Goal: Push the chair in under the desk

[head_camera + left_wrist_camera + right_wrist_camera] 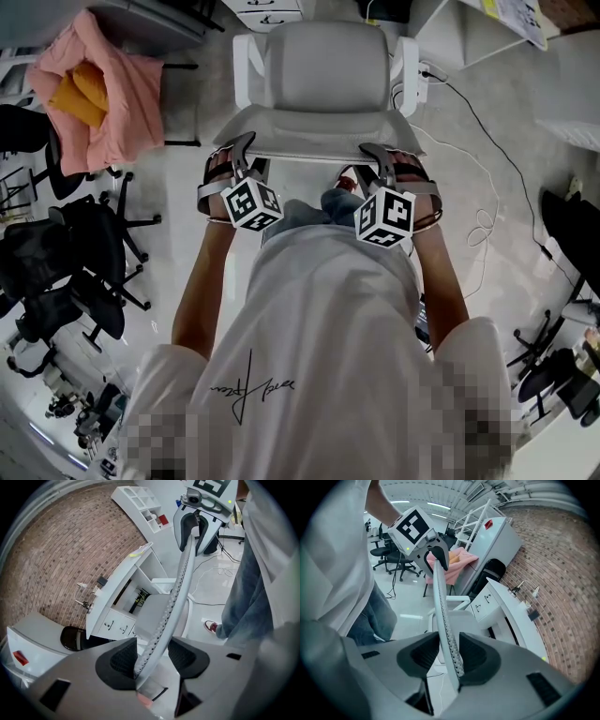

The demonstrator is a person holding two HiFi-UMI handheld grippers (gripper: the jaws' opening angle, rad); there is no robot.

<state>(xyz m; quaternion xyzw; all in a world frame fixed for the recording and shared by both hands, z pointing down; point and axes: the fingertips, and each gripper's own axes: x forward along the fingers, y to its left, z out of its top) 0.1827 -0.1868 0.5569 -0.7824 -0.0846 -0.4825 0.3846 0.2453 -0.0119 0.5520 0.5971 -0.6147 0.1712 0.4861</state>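
Observation:
A white office chair (314,70) stands straight ahead of me, its seat facing away toward the white desk (119,588). The desk also shows in the right gripper view (511,606). The chair's backrest top edge (309,141) runs across just beyond my hands. My left gripper (242,150) straddles that edge at its left end, and the perforated backrest rim (180,583) passes between its pads (123,660). My right gripper (375,155) holds the same edge at its right end, with the rim (440,602) lying against one pad (476,654). Both grippers are shut on the rim.
A pink cloth (98,89) lies draped over a chair at the upper left. Black office chairs (66,272) crowd the left side. A white cable (483,202) trails over the floor at the right, near another black chair base (553,366). A brick wall (51,550) stands behind the desk.

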